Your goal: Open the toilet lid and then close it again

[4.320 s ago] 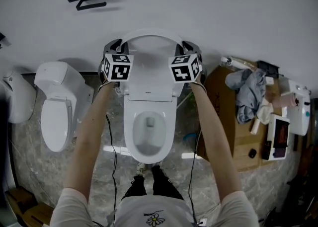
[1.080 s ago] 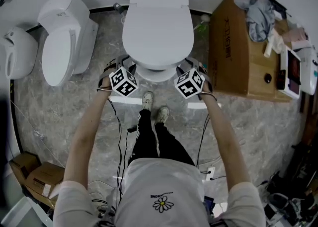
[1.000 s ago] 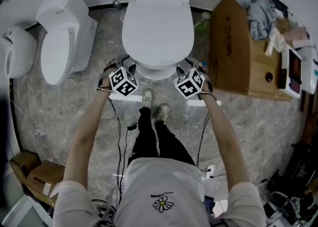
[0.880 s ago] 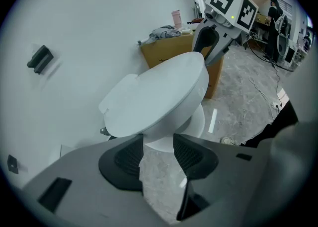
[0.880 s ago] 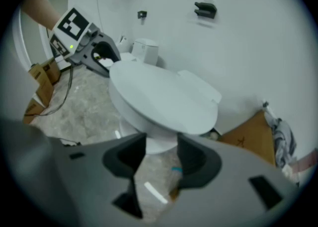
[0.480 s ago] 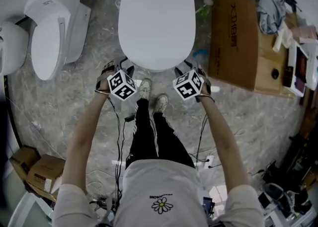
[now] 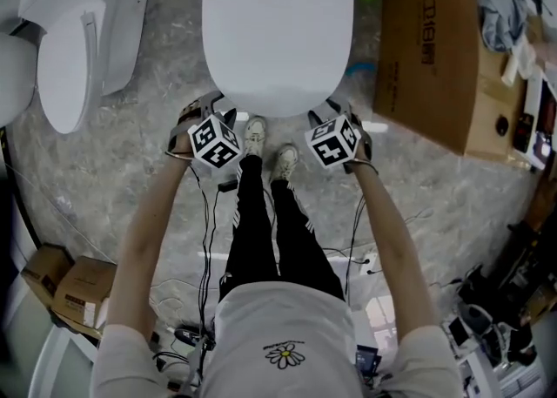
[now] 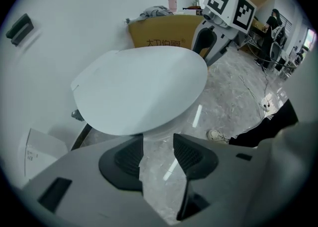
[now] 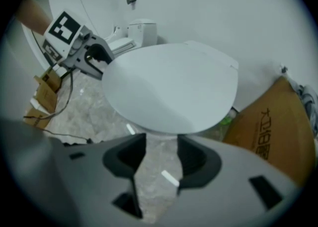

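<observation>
Presently, toilet lid (image 7: 277, 30) lies shut on the bowl. Its front rim sits just ahead of left hand-held gripper (image 8: 158, 151) and right hand-held gripper (image 9: 162, 149) — both spread, nothing between the jaws.

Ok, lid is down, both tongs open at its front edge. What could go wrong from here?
The lid is smooth and curved; the left tongs and right tongs hold nothing, so a shallow bite could slip. Cables lie by the shoes and could snag a step back.
</observation>
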`<state>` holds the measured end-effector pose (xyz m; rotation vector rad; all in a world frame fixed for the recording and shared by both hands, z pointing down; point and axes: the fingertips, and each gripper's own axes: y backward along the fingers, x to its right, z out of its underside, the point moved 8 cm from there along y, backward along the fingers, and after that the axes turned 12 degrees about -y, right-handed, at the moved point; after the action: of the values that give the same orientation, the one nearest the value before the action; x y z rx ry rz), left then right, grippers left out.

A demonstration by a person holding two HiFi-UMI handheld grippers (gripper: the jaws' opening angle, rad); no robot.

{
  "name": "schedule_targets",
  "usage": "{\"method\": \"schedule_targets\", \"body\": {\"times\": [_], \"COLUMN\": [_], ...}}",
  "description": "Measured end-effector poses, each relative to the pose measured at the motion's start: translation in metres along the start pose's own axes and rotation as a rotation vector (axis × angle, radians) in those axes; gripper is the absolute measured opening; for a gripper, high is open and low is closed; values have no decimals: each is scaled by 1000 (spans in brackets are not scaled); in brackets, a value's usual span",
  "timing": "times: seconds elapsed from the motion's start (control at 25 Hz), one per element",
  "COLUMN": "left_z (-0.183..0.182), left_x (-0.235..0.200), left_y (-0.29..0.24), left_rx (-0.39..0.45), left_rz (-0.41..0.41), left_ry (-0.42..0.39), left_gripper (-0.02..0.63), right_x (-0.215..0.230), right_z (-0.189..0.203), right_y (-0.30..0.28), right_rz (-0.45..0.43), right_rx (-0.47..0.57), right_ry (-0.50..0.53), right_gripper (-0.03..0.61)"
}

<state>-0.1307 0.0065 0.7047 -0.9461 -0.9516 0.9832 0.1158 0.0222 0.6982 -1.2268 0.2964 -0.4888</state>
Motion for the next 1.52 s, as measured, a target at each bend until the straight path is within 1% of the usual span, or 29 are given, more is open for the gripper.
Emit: {"method": "schedule_targets", "body": {"times": [0.16,0.36,0.52,0.84,0.96,1.12,1.28,1.4,1.52], "left_z": [4,11,14,20,21,22,21,20,22], "left_x": [4,8,13,15,14,14,15,12,4], "left_y": [-20,-39,-52,-72,-75,-75,-73,-69,-59], "left_rx": [-24,-37,-54,-65,-59,-48,-67,-78,-80], "left_rz": [39,76,107,121,108,85,82,48,22], "left_ry": [41,46,33,60,54,32,39,36,58], "left_gripper": [210,210,210,207,190,190,190,186,178], "right_x": [0,-2,-3,-3,-2,-3,-4,-2,4], "right_z": [6,10,16,19,19,19,20,23,18], "right_y": [-20,-40,-53,-71,-72,-73,-72,-70,-64], "right_rz": [-2,-4,-10,-18,-7,-8,-11,-6,9], "right_rx": [-31,-80,-105,-123,-111,-95,-99,-99,-99], "right_ry": [-5,-8,-15,-30,-29,-44,-53,-36,-64], "right_gripper": [215,215,215,215,215,215,215,215,215]}}
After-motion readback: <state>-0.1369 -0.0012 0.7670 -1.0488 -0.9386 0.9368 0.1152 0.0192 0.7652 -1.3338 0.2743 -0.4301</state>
